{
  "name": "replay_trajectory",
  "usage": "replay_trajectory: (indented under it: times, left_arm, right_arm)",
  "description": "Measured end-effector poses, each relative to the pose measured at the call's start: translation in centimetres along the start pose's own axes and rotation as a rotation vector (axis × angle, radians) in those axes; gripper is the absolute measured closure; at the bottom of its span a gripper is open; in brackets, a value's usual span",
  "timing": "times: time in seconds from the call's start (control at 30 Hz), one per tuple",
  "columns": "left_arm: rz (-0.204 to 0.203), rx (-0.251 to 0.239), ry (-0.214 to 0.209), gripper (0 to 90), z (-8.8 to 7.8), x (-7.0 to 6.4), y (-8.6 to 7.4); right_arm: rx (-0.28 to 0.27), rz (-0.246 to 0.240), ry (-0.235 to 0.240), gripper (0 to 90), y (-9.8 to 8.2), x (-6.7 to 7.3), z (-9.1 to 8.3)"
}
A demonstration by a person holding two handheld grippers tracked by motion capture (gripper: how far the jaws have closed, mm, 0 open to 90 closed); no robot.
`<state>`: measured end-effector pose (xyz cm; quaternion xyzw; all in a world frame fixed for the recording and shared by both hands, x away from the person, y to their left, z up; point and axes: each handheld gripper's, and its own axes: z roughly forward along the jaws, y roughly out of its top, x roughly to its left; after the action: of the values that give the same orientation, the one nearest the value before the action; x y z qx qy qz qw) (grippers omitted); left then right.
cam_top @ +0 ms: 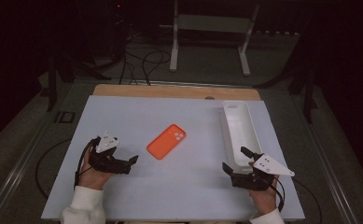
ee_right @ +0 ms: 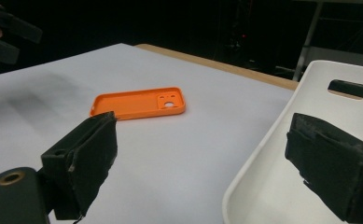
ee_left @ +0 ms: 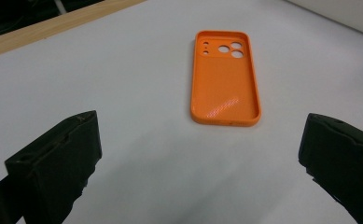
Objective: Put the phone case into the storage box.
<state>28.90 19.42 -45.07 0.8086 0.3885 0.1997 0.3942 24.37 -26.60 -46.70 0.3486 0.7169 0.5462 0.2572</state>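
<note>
While both grippers wait near the lower edge of the high view, the orange phone case (cam_top: 167, 141) lies hollow side up at the middle of the counter (cam_top: 137, 186), well apart from each. The left gripper (cam_top: 131, 164) sits at lower left, the right gripper (cam_top: 235, 161) at lower right beside the white tray (cam_top: 245, 122).

Seen from the left gripper view, the jaws stand wide apart and empty, with the case (ee_left: 224, 79) ahead, above centre.

From the right gripper view, its jaws are likewise apart, one hanging over the tray (ee_right: 263, 154); the case (ee_right: 137, 105) lies left of centre. A good pickup probably means approaching low and straddling the long edges squarely.
</note>
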Motion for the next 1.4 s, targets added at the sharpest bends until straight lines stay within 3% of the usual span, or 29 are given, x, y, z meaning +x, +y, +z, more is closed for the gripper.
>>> replay_trajectory:
  times: [0.73, 1.03, 1.4]
  left_arm:
    - [0.055, 0.088, -0.027, 0.0, 4.0, -0.5, 4.1]
    - [0.089, 0.129, -0.033, 0.0, 6.2, -0.9, 4.8]
    - [0.088, 0.165, -0.052, 0.0, 8.3, -1.2, 5.0]
  right_arm:
    - [0.002, 0.012, -0.007, 9.1, 0.0, 0.1, 0.0]
    - [0.001, 0.013, -0.004, 9.1, 0.0, 0.1, 0.1]
    - [0.001, 0.011, 0.001, 9.1, 0.0, 0.1, 0.2]
